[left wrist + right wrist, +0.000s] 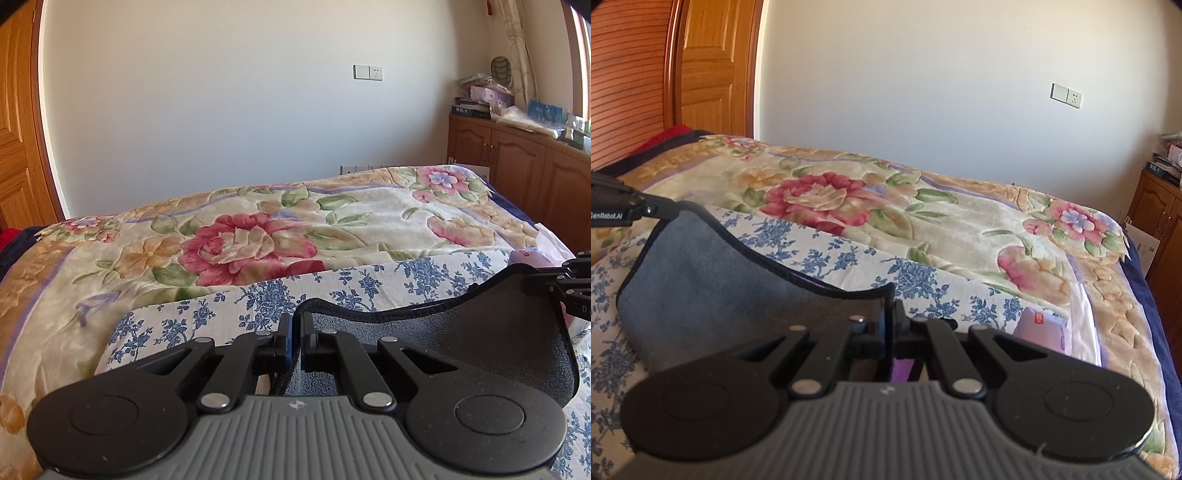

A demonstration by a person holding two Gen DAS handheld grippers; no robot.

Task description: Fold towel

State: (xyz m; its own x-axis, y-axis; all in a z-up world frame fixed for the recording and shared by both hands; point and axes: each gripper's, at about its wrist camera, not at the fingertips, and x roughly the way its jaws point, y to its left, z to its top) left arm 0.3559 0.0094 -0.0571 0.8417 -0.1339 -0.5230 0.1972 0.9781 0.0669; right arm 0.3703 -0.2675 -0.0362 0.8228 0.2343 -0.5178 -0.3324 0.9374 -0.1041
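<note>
A dark grey towel [480, 332] with a black hem hangs stretched between my two grippers above the bed. My left gripper [296, 334] is shut on its left top corner. My right gripper [890, 321] is shut on its right top corner. The towel [701, 269] sags in the middle in both views. The right gripper shows at the right edge of the left wrist view [569, 280], and the left gripper shows at the left edge of the right wrist view [635, 210].
Under the towel lies a white sheet with blue flowers [229, 310] on a bed with a floral blanket [251, 243]. A wooden cabinet [517, 162] with clutter stands right, a wooden door [713, 66] left. A pink packet [1045, 328] lies on the bed.
</note>
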